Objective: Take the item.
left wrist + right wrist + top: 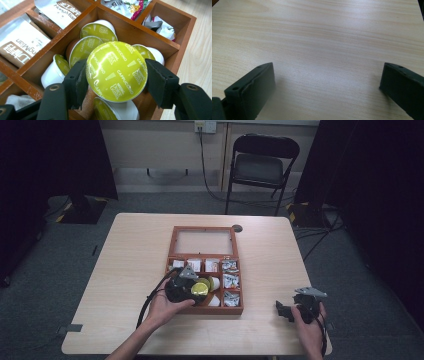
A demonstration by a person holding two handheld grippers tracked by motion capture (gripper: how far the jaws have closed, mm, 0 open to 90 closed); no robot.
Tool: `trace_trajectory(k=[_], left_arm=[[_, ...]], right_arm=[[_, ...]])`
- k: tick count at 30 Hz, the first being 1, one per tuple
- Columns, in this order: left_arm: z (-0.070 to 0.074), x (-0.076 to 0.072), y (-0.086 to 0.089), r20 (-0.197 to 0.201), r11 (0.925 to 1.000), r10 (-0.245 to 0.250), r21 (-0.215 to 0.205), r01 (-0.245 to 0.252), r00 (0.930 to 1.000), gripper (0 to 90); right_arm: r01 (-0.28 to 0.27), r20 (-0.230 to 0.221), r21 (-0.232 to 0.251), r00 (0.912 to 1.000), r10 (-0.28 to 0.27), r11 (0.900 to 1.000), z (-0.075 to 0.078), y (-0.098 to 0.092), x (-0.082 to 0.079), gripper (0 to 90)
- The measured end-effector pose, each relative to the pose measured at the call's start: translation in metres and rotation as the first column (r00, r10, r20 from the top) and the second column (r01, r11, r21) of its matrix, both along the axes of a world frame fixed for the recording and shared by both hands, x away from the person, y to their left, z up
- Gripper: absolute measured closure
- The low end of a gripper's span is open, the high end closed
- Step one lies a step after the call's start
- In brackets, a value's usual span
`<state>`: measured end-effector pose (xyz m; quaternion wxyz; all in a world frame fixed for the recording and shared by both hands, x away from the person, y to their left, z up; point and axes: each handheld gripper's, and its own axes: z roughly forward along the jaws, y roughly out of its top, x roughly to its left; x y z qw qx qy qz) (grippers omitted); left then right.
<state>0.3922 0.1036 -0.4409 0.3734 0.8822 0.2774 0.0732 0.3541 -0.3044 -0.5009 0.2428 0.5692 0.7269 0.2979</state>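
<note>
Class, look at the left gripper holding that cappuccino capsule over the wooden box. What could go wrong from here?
1. The left gripper grips the capsule only at the rim of its foil lid, so it might slip and drop back among the other capsules.
2. Squeezing harder could buckle the lid.
3. The compartment is crowded and walled by dividers, so a sideways move might knock them.

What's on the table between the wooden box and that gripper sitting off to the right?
Nothing: in the high view, bare table separates the wooden box from the right gripper.
</note>
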Motion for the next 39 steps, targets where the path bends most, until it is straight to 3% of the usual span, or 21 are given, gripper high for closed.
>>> trace_trajectory(k=[6,11,20,35,39], left_arm=[[0.007,-0.002,0.006,0.019,0.9982,0.002,-0.061,-0.001,0.9998,38.1],[0.009,-0.001,0.01,0.014,0.9966,0.011,-0.081,-0.01,0.9998,38.1],[0.017,-0.003,0.014,0.04,0.9915,0.048,-0.123,-0.042,0.9981,38.1],[0.031,-0.005,0.02,0.059,0.9877,0.038,-0.154,-0.028,0.9975,38.1],[0.034,-0.005,0.023,0.074,0.9878,0.055,-0.15,-0.043,0.9958,38.1]], right_arm=[[0.0,0.0,0.0,1.0,0.0,1.0,0.0,0.0,0.0,0.0],[0.0,0.0,0.0,1.0,0.0,1.0,0.0,0.0,0.0,0.0],[0.0,0.0,0.0,1.0,0.0,1.0,0.0,0.0,0.0,0.0],[0.0,0.0,0.0,1.0,0.0,1.0,0.0,0.0,0.0,0.0],[0.0,0.0,0.0,1.0,0.0,1.0,0.0,0.0,0.0,0.0]])
